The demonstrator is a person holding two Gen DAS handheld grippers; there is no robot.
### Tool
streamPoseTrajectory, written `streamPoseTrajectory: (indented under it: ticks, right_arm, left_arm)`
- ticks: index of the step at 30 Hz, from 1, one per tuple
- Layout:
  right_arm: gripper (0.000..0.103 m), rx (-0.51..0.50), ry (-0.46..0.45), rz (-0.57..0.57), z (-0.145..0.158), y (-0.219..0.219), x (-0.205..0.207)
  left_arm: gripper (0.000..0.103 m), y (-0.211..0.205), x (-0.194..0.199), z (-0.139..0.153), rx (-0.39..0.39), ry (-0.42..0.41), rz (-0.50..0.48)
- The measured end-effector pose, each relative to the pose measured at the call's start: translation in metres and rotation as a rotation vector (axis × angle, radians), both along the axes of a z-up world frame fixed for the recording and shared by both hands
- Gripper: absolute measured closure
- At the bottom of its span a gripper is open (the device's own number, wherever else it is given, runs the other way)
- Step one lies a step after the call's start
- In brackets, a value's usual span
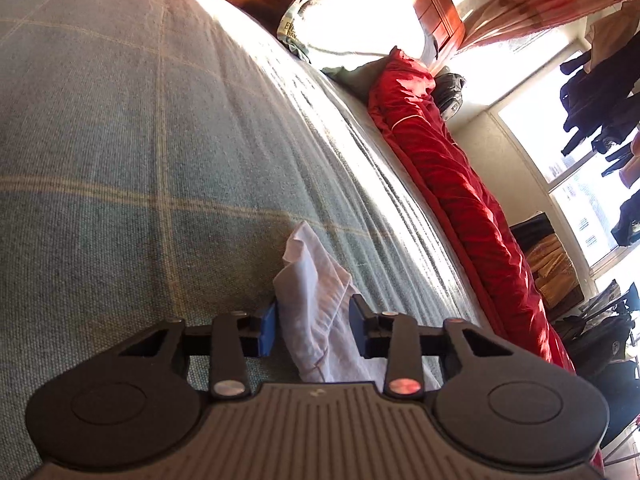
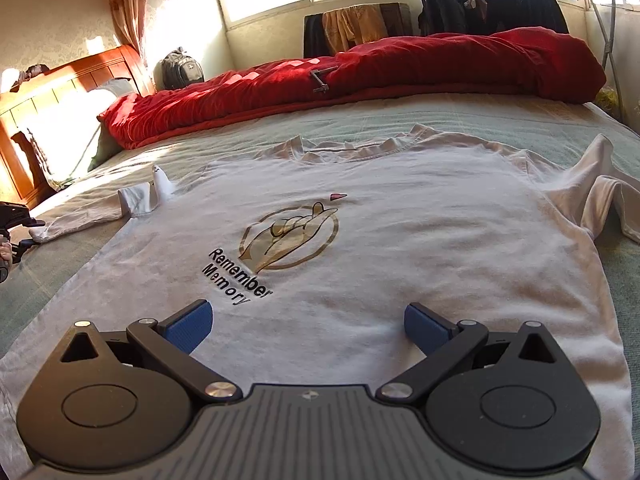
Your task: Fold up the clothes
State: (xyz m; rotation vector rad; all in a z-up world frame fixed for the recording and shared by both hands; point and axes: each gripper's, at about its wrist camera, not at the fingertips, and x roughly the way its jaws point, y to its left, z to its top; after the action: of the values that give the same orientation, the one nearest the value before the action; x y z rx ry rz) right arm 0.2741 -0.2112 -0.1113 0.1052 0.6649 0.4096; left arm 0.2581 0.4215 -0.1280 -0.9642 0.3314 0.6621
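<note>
Left gripper (image 1: 312, 326): jaws part-open, straddling the sleeve (image 1: 310, 280) of the white T-shirt (image 2: 360, 240), pads not visibly pinching it. The shirt lies spread face-up on the bed (image 2: 460, 116), sleeves out, unfolded. Right gripper (image 2: 308, 326): jaws wide open, holding nothing, over the hem. Likely step: taking the sleeve; next calls for closing on cloth alone, not the bedsheet. No containers in view.
</note>
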Motion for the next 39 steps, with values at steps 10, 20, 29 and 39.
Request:
streamPoseTrajectory:
  ticks: [10, 20, 29, 39]
  right_arm:
    - [0.0, 0.003, 0.001, -0.002, 0.0, 0.0, 0.0]
    - [0.0, 0.001, 0.001, -0.003, 0.0, -0.001, -0.001]
    - [0.0, -0.011, -0.004, -0.003, -0.001, 0.0, -0.002]
    - [0.0, -0.014, -0.005, -0.003, 0.0, 0.001, -0.002]
  left_arm:
    - [0.096, -0.005, -0.006, 0.026, 0.093, 0.054, 0.017]
    - [0.096, 0.003, -0.028, 0.047, 0.127, 0.066, 0.06]
    - [0.096, 0.009, -0.039, 0.042, 0.119, 0.102, 0.083]
    - [0.084, 0.01, -0.044, 0.045, 0.14, 0.213, 0.117]
